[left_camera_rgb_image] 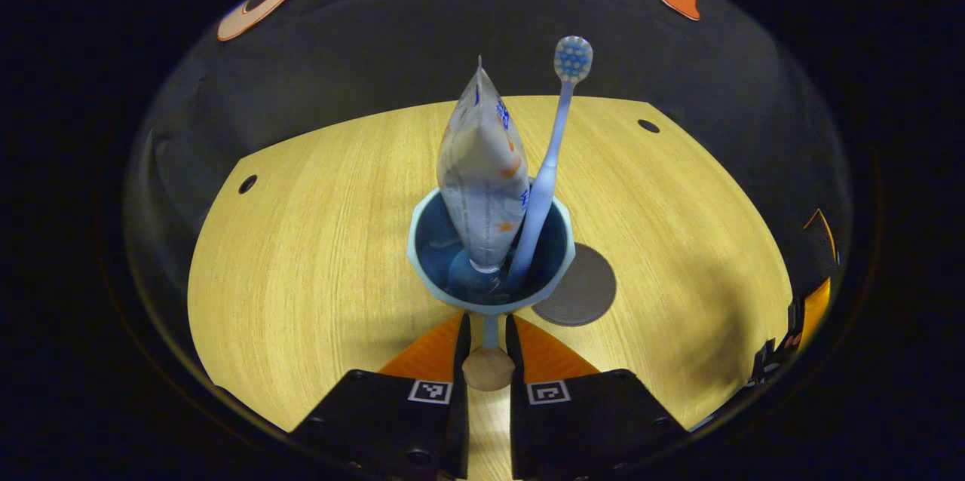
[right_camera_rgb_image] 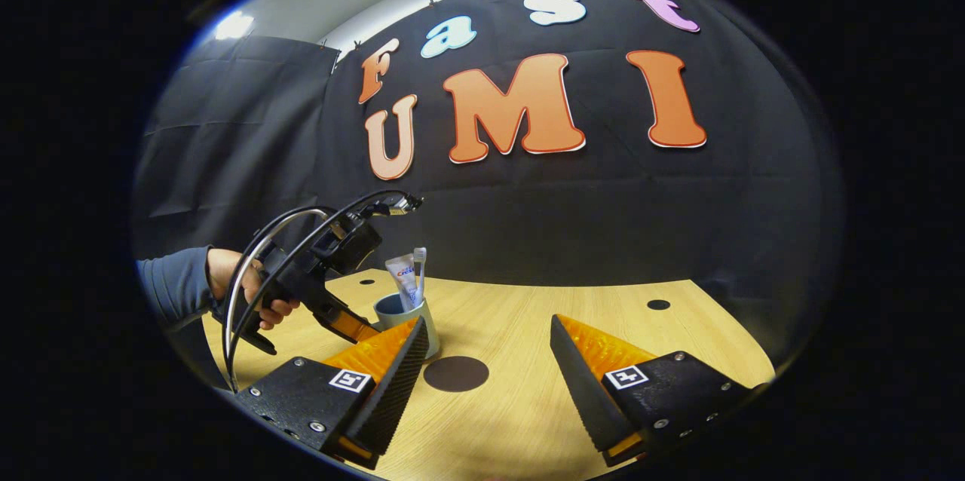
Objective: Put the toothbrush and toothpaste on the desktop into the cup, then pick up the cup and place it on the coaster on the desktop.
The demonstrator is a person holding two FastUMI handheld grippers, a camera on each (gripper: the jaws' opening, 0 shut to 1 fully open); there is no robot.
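In the left gripper view, the cup point(left_camera_rgb_image: 490, 255) sits at the centre of the frame, seen from above and behind its handle point(left_camera_rgb_image: 490, 332). The toothpaste point(left_camera_rgb_image: 482, 172) stands in it cap down, its crimped end pointing to the top of the frame, and the toothbrush point(left_camera_rgb_image: 546, 172) leans beside it on the right, bristle head uppermost. The left gripper point(left_camera_rgb_image: 488, 338) shows at the bottom centre, its two fingers nearly together, one on each side of the thin handle stem, which ends in a round wooden knob (the fingers look pressed to the stem, with almost no gap left). The dark round coaster point(left_camera_rgb_image: 579, 286) lies on the wooden desktop point(left_camera_rgb_image: 301, 240) just right of the cup, its left edge tucked behind the cup's rim in this view.

In the right gripper view, the right gripper point(right_camera_rgb_image: 486, 356) fills the lower part of the frame with its jaws spread wide and nothing between them. The coaster point(right_camera_rgb_image: 455, 373) lies on the desktop point(right_camera_rgb_image: 528, 315) in that gap, towards the left finger. Just up and left of it stands the cup point(right_camera_rgb_image: 399, 315) with toothpaste point(right_camera_rgb_image: 402, 277) and toothbrush point(right_camera_rgb_image: 420, 270) upright inside. At the left of the frame a hand point(right_camera_rgb_image: 249, 289) in a grey sleeve point(right_camera_rgb_image: 173, 285) holds the left gripper point(right_camera_rgb_image: 362, 330) to the cup's left side.
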